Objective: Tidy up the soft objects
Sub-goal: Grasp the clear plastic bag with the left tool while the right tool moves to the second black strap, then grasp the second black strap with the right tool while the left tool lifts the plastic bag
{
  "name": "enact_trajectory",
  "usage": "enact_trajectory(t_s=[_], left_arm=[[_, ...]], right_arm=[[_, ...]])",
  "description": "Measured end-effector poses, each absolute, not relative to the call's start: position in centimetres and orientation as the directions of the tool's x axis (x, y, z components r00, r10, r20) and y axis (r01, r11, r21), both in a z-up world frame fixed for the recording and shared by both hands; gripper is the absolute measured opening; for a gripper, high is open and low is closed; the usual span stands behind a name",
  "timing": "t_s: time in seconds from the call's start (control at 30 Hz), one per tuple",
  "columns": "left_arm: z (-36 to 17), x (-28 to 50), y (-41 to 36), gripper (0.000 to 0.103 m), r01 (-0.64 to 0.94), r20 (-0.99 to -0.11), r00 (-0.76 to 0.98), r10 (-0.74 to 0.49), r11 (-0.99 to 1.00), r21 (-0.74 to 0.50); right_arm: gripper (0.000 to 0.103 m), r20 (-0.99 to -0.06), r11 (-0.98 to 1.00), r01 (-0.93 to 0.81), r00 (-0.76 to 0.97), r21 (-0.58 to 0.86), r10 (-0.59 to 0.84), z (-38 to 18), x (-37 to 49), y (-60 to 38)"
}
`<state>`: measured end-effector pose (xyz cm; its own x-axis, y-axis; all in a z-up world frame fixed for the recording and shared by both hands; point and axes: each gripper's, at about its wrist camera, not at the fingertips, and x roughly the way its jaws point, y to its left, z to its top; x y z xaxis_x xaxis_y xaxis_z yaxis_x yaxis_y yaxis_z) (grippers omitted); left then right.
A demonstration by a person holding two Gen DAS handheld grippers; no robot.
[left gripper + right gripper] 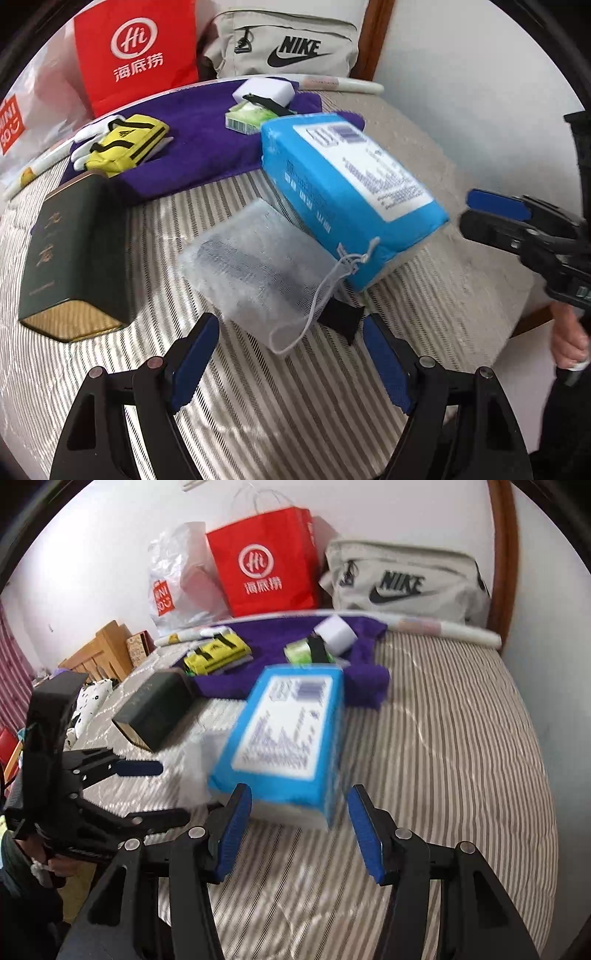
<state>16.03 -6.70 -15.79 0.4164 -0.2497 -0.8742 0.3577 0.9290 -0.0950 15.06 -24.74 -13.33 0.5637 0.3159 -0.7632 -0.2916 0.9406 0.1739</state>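
Surface: striped beige mattress (461,738), one purple towel (207,147) spread at its far end.
Room: white wall; wooden bed frame (504,554) at 1 o'clock.
Bags: three against the wall, red paper bag (266,568), white plastic bag (173,579), grey Nike pouch (402,583).
Tissue pack: one blue soft pack (288,734) mid-mattress, resting partly on one translucent mesh drawstring pouch (255,266).
Box: one dark green tin (70,254) at 9 o'clock.
Left gripper (291,354): fingers apart, holding nothing.
Right gripper (299,834): fingers spread, just short of the pack.
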Motion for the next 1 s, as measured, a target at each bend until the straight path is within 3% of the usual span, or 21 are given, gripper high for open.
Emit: enact_trajectory(t_s=[0.2,0.33,0.4,0.47,0.6,1.0], left_arm=[[-16.8,16.3,-7.8,0.077,0.391,-0.858,0.455,-0.239,0.919,-0.049],[-17.5,17.2,-8.4,0.054,0.409,-0.862,0.446,-0.241,0.912,-0.043],[-17.6,17.6,-8.5,0.052,0.408,-0.859,0.456,-0.234,0.913,-0.033],[-17.3,17.7,-8.4,0.035,0.405,-0.846,0.474,-0.244,0.914,-0.036],[-17.1,17.8,-7.6,0.014,0.403,-0.837,0.449,-0.313,0.907,-0.123],[-17.1,13.8,-2.3,0.009,0.327,-0.843,0.470,-0.262,0.939,-0.109]], right_arm=[[0.055,-0.782,0.947,-0.262,0.544,0.184,0.303,-15.1,14.5,-25.7],[0.055,-0.796,0.948,-0.248,0.523,0.198,0.304,-15.8,14.9,-26.1],[0.055,-0.800,0.949,-0.246,0.519,0.196,0.300,-15.9,15.0,-26.1],[0.054,-0.799,0.947,-0.255,0.518,0.196,0.305,-16.0,14.9,-26.0],[0.054,-0.802,0.935,-0.292,0.500,0.201,0.328,-16.6,14.4,-24.8],[0.053,-0.796,0.884,-0.445,0.480,0.140,0.368,-19.2,12.6,-18.2]])
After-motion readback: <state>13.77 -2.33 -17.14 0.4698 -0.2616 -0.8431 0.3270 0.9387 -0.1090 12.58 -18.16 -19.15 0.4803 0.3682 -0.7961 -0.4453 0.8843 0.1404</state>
